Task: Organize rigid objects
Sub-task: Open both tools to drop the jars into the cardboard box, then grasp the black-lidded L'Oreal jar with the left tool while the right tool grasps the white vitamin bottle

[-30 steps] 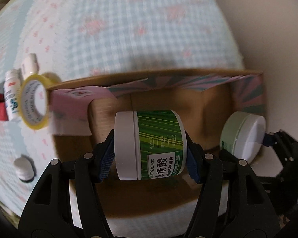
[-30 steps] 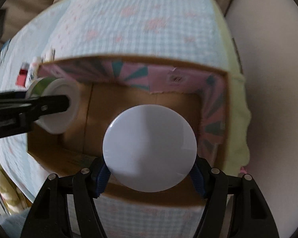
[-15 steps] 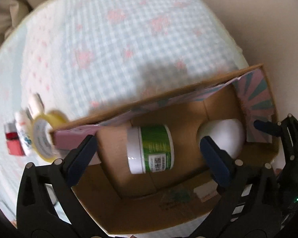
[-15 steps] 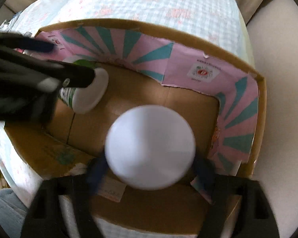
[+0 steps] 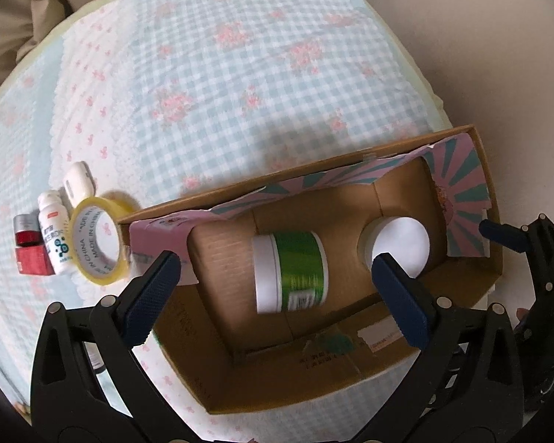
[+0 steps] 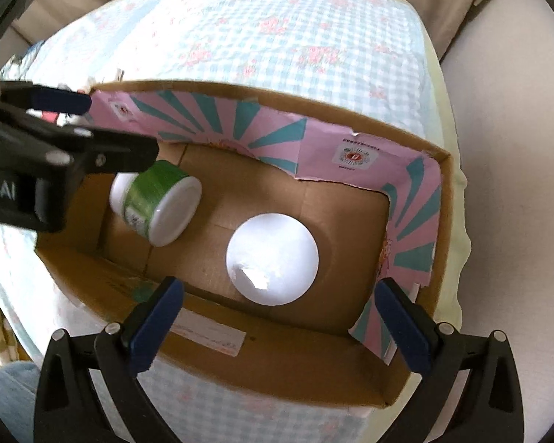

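Observation:
A cardboard box [image 5: 351, 373] [image 6: 284, 373] with pink and teal flaps sits on a checked cloth. A green jar with a white lid [image 5: 290, 272] [image 6: 155, 203] lies on its side on the box floor. A white-lidded jar [image 5: 399, 245] [image 6: 272, 258] stands upright to its right. My left gripper [image 5: 277, 291] is open above the box, its jaws either side of the green jar and apart from it. My right gripper [image 6: 273, 321] is open above the box's near wall, clear of the white jar.
Left of the box on the cloth are a yellow tape roll [image 5: 98, 245], a white bottle [image 5: 55, 236], a red box [image 5: 33, 260], a small red jar [image 5: 26, 227] and a white case [image 5: 78, 182]. A pale floor lies to the right.
Both grippers opened and let go of their jars into the box, then rose and pulled back. The green jar now lies on its side; the white jar stands on the box floor.

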Demonstrator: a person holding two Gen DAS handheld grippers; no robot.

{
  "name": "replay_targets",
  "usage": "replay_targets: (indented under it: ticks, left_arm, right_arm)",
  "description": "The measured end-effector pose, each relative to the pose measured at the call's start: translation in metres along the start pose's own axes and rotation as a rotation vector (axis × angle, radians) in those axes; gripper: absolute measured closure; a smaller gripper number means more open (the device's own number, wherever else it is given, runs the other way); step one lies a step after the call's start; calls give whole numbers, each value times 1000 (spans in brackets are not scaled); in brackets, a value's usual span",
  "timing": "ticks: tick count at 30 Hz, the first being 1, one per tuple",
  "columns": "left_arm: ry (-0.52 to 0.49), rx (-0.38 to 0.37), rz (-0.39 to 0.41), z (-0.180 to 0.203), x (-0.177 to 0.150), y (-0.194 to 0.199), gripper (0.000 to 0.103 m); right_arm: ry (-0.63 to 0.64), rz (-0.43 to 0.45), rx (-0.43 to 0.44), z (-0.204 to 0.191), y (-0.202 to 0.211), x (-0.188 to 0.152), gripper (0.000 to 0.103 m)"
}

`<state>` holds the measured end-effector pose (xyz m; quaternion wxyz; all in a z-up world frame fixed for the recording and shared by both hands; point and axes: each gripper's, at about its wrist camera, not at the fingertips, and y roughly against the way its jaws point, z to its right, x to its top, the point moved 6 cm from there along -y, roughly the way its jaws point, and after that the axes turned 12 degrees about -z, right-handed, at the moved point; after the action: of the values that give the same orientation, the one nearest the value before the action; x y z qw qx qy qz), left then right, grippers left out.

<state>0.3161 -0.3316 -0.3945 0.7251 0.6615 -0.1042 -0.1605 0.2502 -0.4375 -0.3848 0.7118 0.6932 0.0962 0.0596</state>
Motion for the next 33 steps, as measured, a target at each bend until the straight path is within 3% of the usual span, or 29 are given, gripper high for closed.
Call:
replay_targets:
  ticks: [8, 14, 24, 33]
  left_arm:
    - [0, -5, 48, 0, -15, 29, 0]
    - [24, -10, 115, -9, -40, 71, 0]
    - [160, 19, 236, -76, -133, 151, 0]
    - [304, 10, 291, -165, -225, 187, 0]
  right_arm:
    - [-10, 28, -24, -5, 27, -7, 0]
    - [-38, 46, 15, -12, 52, -14, 0]
    - [-20, 177, 16, -65, 130, -24, 0]
    - [-19, 250, 32, -130, 173, -34, 0]
